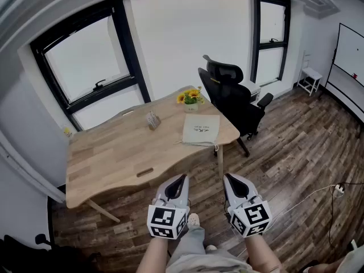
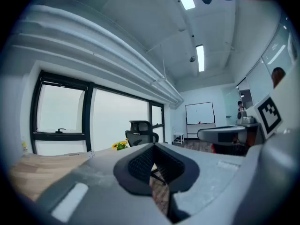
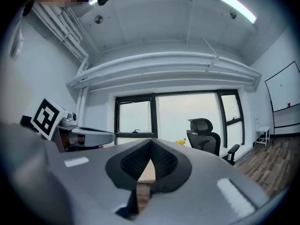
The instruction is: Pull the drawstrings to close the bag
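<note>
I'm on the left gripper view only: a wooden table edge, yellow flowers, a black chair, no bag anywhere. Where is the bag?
Observer: In the head view the bag lies flat near the right end of the table, just on the near side of the flowers.
Operator: What is my right gripper doing?
Observer: The right gripper view shows the right gripper with its jaws together and nothing between them.
Operator: Am I at the table?
Observer: No. From the head view, the left gripper and the right one are both over the floor, short of the table's near edge.
</note>
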Motion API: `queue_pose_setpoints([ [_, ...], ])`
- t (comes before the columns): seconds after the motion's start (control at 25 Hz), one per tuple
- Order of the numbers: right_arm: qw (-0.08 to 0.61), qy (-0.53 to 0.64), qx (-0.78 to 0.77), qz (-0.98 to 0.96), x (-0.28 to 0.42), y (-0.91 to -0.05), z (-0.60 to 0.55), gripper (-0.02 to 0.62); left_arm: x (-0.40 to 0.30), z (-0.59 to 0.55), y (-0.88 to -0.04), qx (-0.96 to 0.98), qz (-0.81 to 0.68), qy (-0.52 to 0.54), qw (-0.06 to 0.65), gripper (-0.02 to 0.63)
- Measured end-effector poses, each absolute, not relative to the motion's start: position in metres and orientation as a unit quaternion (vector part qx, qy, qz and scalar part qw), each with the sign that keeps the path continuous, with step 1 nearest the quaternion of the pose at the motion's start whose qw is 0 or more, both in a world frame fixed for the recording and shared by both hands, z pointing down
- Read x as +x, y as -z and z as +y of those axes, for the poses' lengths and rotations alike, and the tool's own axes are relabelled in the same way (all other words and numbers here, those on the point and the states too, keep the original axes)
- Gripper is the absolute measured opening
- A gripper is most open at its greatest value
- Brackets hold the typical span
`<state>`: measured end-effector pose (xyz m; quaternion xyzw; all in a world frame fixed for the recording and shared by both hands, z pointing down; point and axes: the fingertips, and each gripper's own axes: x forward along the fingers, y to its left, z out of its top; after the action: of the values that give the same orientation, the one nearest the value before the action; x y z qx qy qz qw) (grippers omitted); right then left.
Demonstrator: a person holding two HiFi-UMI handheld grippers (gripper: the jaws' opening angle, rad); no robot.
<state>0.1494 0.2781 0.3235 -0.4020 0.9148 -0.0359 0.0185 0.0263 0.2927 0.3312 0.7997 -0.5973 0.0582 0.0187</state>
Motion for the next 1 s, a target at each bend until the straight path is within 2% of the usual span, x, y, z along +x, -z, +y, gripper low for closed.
queue_pose_setpoints([
  [0.44, 0.033, 0.041, -0.407, 0.912, 0.144, -0.330, 0.266, -0.002, 0.026, 0.282, -0.343, 0.804, -0.590, -0.063, 0.023, 0.005],
  [1.0, 0.007, 0.060, -0.417, 0.907, 0.123, -0.357, 0.192, 0.017, -0.010, 0.206, -0.365, 0.800, -0.595, -0.069, 0.036, 0.005],
])
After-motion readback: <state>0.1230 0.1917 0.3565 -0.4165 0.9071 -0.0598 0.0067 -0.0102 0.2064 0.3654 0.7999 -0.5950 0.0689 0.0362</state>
